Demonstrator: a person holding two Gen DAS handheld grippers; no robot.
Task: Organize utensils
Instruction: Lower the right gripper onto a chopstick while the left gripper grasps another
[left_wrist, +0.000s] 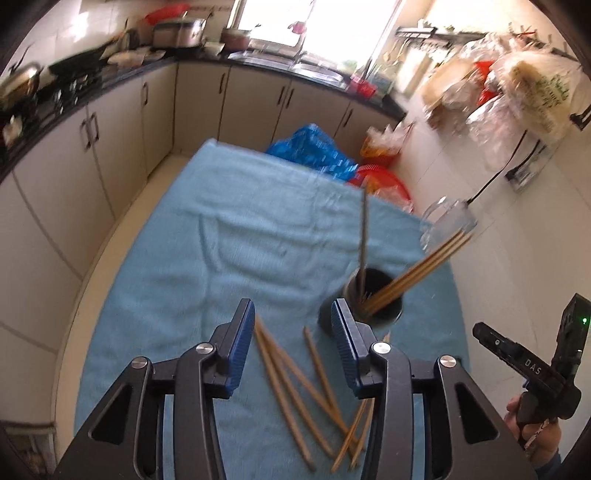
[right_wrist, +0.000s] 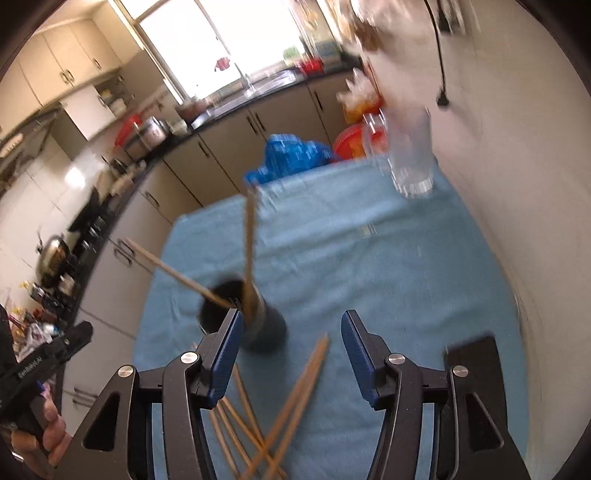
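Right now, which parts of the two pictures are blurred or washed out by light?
Left wrist view: the window is blown out white, the loose chopsticks smear. Right wrist view: the glass mug and black holder are motion-blurred; both views bend straight lines.

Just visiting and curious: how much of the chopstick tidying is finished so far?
Partly done. Several chopsticks already stand in the black holder. Nothing is in hand: the left gripper and right gripper are both open and empty above the blue cloth. Left to do: the loose chopsticks scattered on the cloth, close in front of the holder.
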